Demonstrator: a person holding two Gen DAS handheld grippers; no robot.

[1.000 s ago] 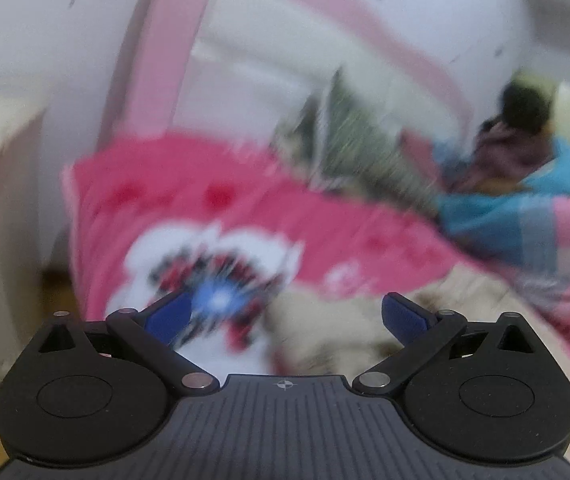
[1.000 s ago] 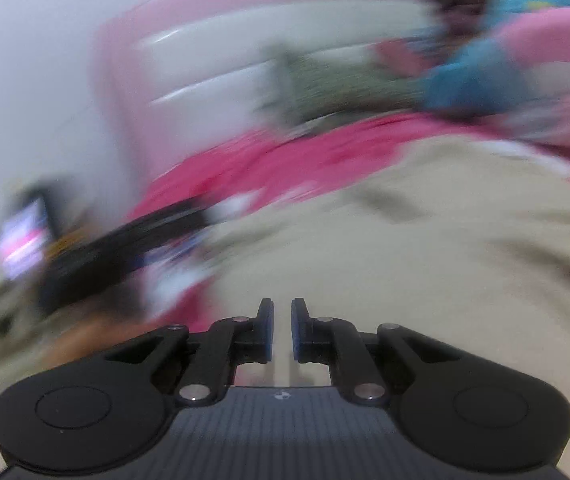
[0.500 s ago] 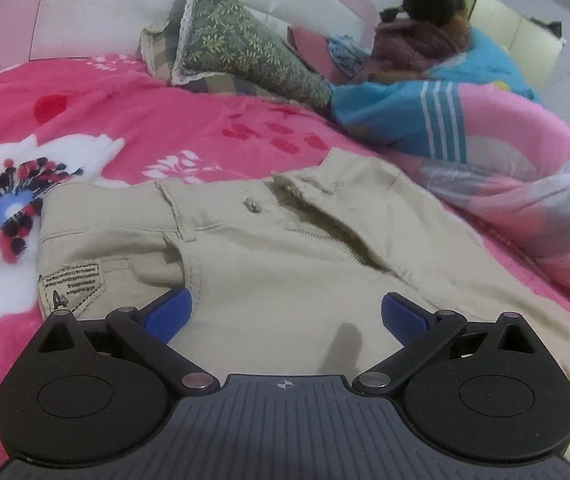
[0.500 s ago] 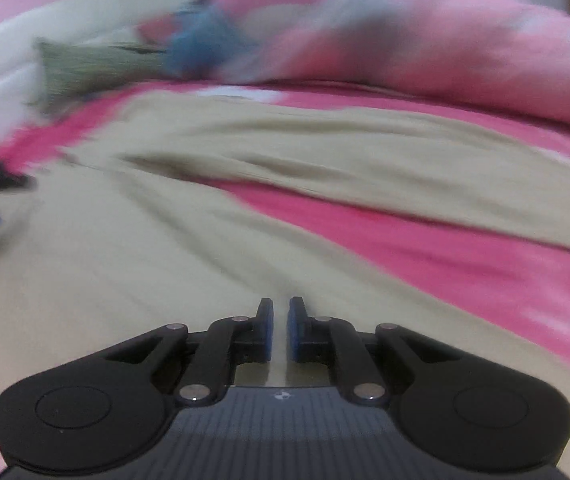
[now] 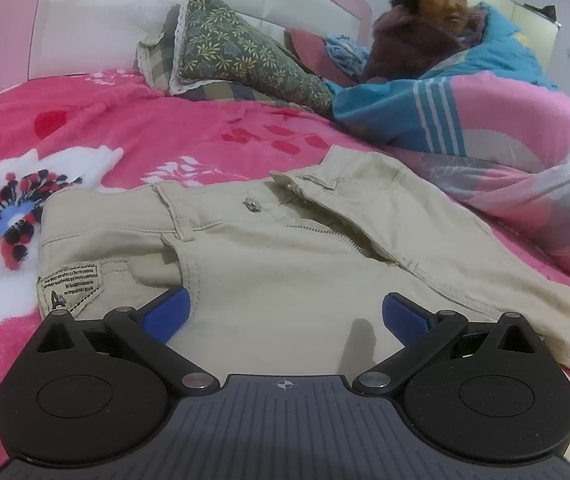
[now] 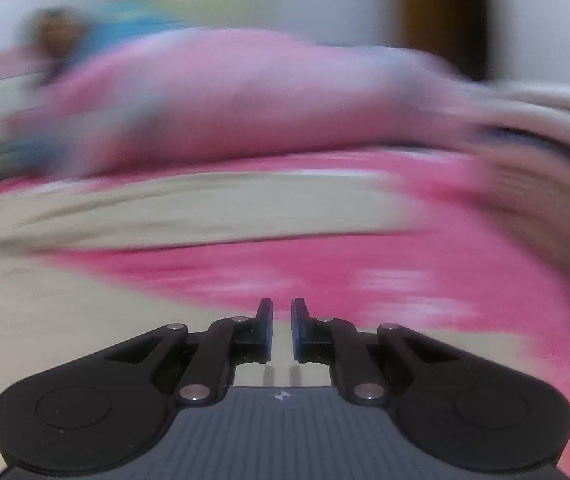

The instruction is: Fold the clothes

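Beige trousers (image 5: 269, 264) lie flat on a pink flowered blanket (image 5: 97, 140), waistband towards the headboard, fly unzipped, a cloth label at the left hip. My left gripper (image 5: 283, 316) is open and empty, low over the trousers' upper part. The right wrist view is blurred by motion. It shows the trouser legs (image 6: 189, 208) spread over the pink blanket (image 6: 325, 276). My right gripper (image 6: 281, 320) has its fingers nearly together with a narrow gap and nothing between them, just above a beige leg.
A green flowered pillow (image 5: 241, 56) leans on the white and pink headboard (image 5: 97, 28). A person (image 5: 429, 12) lies under a rolled pink and blue quilt (image 5: 497, 136) along the right side of the bed, close to the trousers.
The left gripper swung down from facing the headboard to hover over the trousers' waist, then held still. The right gripper keeps sweeping right along the legs, fingers unchanged.
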